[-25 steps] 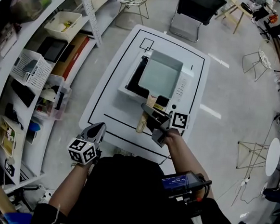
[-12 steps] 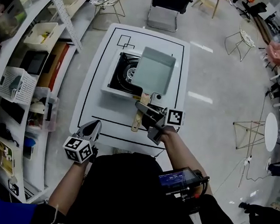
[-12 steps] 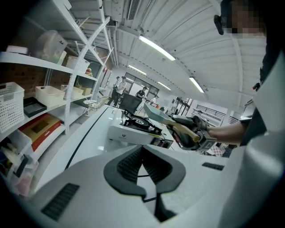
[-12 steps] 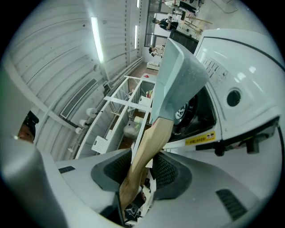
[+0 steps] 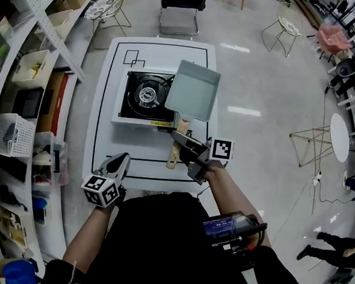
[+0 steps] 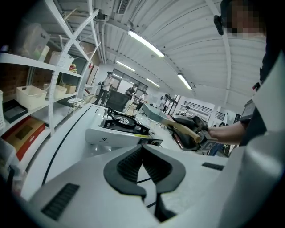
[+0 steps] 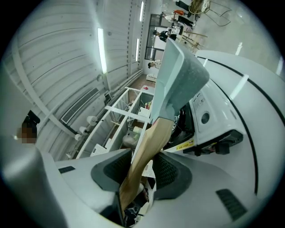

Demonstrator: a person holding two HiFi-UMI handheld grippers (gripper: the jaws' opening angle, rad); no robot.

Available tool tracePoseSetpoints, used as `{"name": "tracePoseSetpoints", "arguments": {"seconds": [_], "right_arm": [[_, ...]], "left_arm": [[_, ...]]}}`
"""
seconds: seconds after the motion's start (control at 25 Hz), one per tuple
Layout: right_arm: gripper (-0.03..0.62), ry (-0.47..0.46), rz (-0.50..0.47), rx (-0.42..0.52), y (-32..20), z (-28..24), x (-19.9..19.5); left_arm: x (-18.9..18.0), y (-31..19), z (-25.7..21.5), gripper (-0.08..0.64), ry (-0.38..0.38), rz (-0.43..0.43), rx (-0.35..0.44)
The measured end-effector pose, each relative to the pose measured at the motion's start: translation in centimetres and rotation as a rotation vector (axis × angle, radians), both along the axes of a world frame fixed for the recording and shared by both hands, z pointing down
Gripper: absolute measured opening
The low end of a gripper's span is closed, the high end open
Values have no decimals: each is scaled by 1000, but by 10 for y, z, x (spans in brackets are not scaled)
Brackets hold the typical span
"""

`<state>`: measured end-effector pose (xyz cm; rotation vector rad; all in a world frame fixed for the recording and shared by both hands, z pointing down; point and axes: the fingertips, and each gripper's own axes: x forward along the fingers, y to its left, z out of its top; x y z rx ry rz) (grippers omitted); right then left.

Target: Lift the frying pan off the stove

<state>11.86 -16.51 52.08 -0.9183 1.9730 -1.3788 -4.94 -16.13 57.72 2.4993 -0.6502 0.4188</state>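
Frying pan (image 5: pixel 194 90): handle clamped in right gripper (image 5: pixel 187 147), pan raised ahead of it beside the stove (image 5: pixel 145 97); left gripper (image 5: pixel 118 163) closed, empty; lift seemingly done, next a level carry clear.

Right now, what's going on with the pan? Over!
Right gripper shut on wooden handle of frying pan. Left gripper shut, empty. Pan in air, clear of stove. Nothing in the way.

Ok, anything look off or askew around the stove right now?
Nothing spilled or damaged. The frying pan is clear of the stove, gripped by its wooden handle in the right gripper, hanging over the stove's right edge.
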Motion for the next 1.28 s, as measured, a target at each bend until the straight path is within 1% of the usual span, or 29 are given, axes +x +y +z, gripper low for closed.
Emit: {"name": "tracePoseSetpoints", "arguments": {"seconds": [0.6, 1.04, 1.28], "right_arm": [[169, -9, 190, -7, 68, 2, 51], [169, 3, 332, -9, 123, 4, 86], [169, 19, 395, -8, 150, 8, 102]], "left_arm": [[63, 25, -4, 9, 4, 208, 2], [109, 51, 1, 9, -1, 359, 8], [139, 63, 0, 9, 11, 440, 24]]}}
